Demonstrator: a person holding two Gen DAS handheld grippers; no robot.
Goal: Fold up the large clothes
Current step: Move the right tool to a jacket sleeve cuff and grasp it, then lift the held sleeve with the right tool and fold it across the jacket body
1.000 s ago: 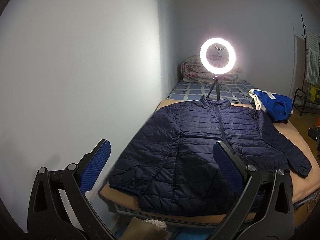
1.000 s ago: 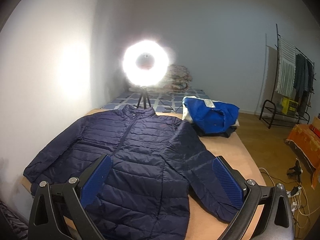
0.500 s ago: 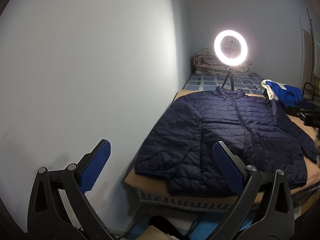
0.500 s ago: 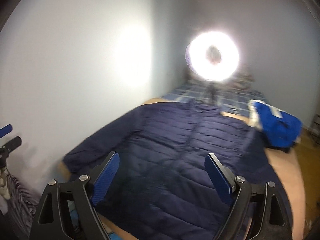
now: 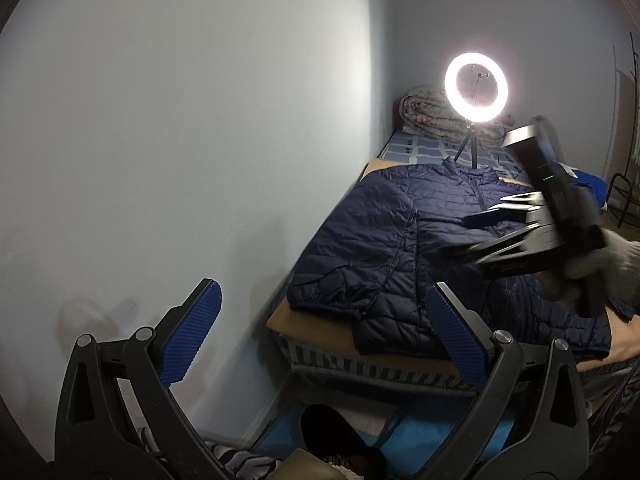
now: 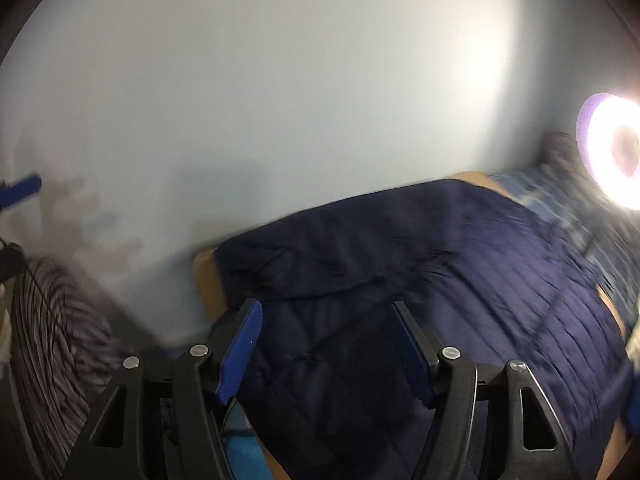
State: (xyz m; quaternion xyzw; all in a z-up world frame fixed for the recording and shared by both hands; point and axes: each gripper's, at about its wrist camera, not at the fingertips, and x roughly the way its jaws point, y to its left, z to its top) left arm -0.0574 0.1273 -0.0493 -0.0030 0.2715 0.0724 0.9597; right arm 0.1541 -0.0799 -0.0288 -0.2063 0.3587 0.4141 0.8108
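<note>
A dark navy quilted jacket [image 5: 404, 248] lies flat on the bed, collar toward the far end, one sleeve along the wall side. It fills the right wrist view [image 6: 420, 280], blurred. My left gripper [image 5: 320, 336] is open and empty, short of the bed's near corner. My right gripper [image 6: 326, 344] is open and empty, low over the jacket's near part. It also shows in the left wrist view [image 5: 480, 236], blurred, above the jacket's middle, in a gloved hand.
A lit ring light [image 5: 476, 92] on a tripod stands past the collar, with rolled bedding [image 5: 424, 114] behind. The wall [image 5: 200, 140] runs along the bed's left side. Blue clothing [image 5: 592, 184] lies at the far right. Striped fabric [image 6: 52, 340] hangs left.
Both grippers swung left. The right gripper dropped low over the jacket and entered the left wrist view. The left gripper pulled back, toward the wall.
</note>
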